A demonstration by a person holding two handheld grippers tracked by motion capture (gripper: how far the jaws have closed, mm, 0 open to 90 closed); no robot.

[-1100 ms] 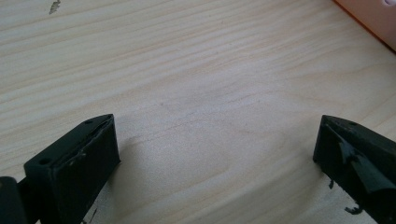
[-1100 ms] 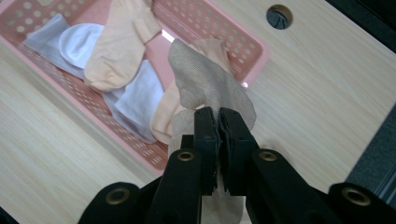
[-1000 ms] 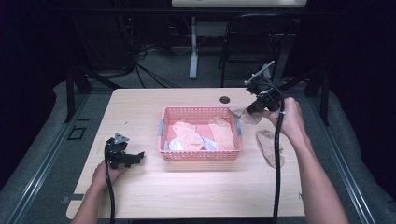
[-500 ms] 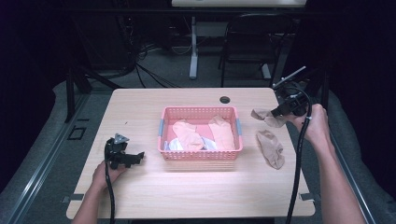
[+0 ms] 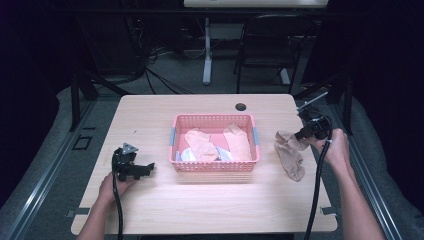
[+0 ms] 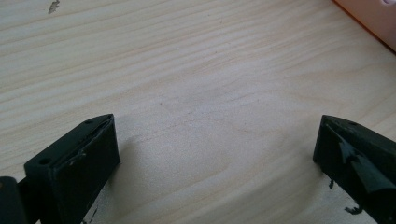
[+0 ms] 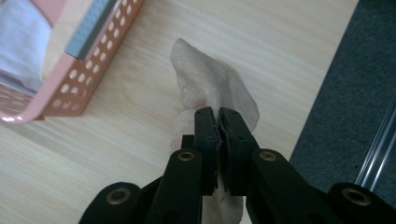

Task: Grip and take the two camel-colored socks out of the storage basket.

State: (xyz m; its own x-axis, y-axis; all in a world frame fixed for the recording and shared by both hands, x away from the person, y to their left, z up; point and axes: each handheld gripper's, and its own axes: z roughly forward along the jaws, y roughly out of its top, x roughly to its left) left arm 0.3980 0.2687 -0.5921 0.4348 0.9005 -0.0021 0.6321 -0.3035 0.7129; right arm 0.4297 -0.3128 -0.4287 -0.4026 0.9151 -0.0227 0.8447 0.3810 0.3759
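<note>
Two grippers: working at the table [image 5: 210, 205].
Right gripper [image 7: 218, 116]: pinching a beige sock [image 7: 205, 84], lowering it beside the pink basket [image 5: 214, 166].
Left gripper [image 6: 217, 149]: resting low, jaws gaping wide.

A pale wooden table [image 5: 210, 210] with a round cable hole [image 5: 240, 106] near its far edge stands on grey carpet [image 5: 45, 200]. Beyond that far edge the room is dark: a black chair [image 5: 265, 50], a white desk leg [image 5: 207, 50] and loose cables [image 5: 160, 75] on the floor. Metal rails [image 5: 35, 200] run along both side edges, possibly part of a frame.
</note>
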